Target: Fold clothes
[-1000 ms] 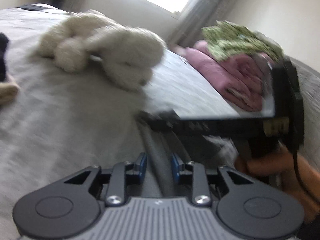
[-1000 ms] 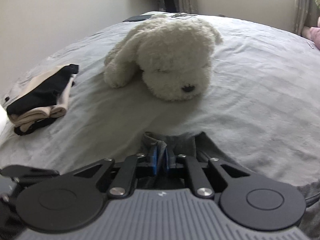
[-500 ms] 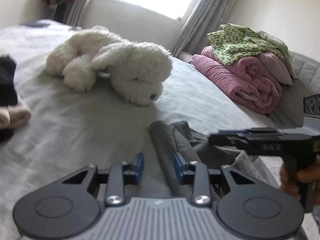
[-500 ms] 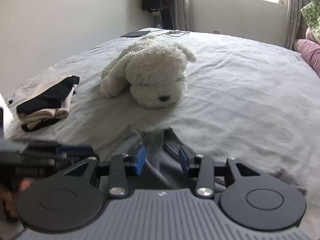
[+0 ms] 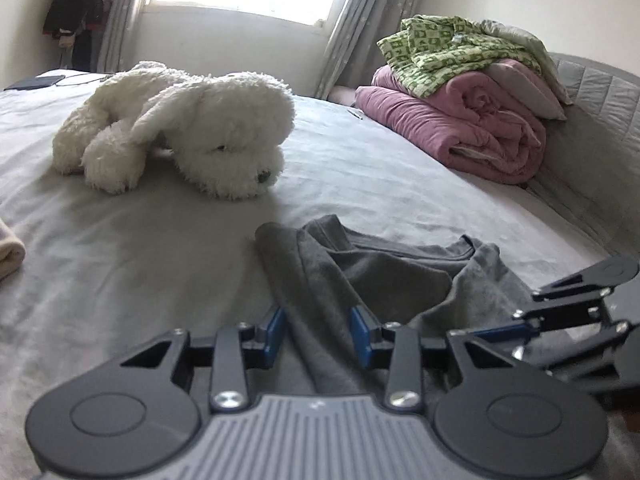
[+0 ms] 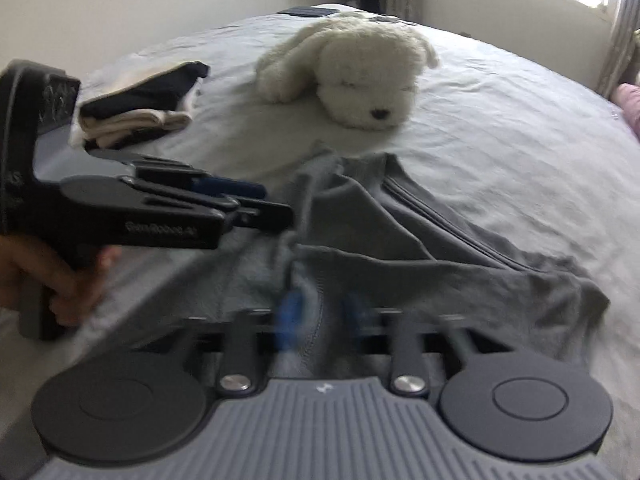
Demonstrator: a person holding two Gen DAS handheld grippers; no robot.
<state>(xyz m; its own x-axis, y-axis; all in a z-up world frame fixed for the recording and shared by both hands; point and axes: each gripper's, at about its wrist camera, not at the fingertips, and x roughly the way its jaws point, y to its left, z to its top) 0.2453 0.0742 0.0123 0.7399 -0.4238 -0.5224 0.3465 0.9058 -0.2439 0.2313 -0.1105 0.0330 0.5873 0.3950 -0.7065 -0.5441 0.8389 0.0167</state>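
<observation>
My bed point(image 5: 120, 264), spread with a pale grey sheet, fills the room up to a bright window with grey curtains. The crumpled dark grey cotton T-shirt point(image 5: 384, 276) lies at the near edge of the bed, right under both of my tools. My left hand-held gripper point(image 5: 316, 332) sits over a rolled fold of that T-shirt; its 2 blue pads are spreading apart, with the fold lying between them and no squeeze on it that I can see. My right hand-held gripper point(image 6: 316, 316) is blurred in its own view, but its blue pads are pressed together on a bunched fold of the same T-shirt. My left hand point(image 6: 52, 276) shows at the left of the right wrist view, wrapped round its tool's handle. Further toward the middle of the bed lies a fluffy white plush dog point(image 5: 188, 132), apart from the T-shirt. Near the left edge rests a folded stack of black and beige clothes point(image 6: 140, 108). At the right edge, against the grey padded headboard point(image 5: 600, 120), a rolled pink blanket point(image 5: 460, 128) carries a green checked garment point(image 5: 444, 48).
</observation>
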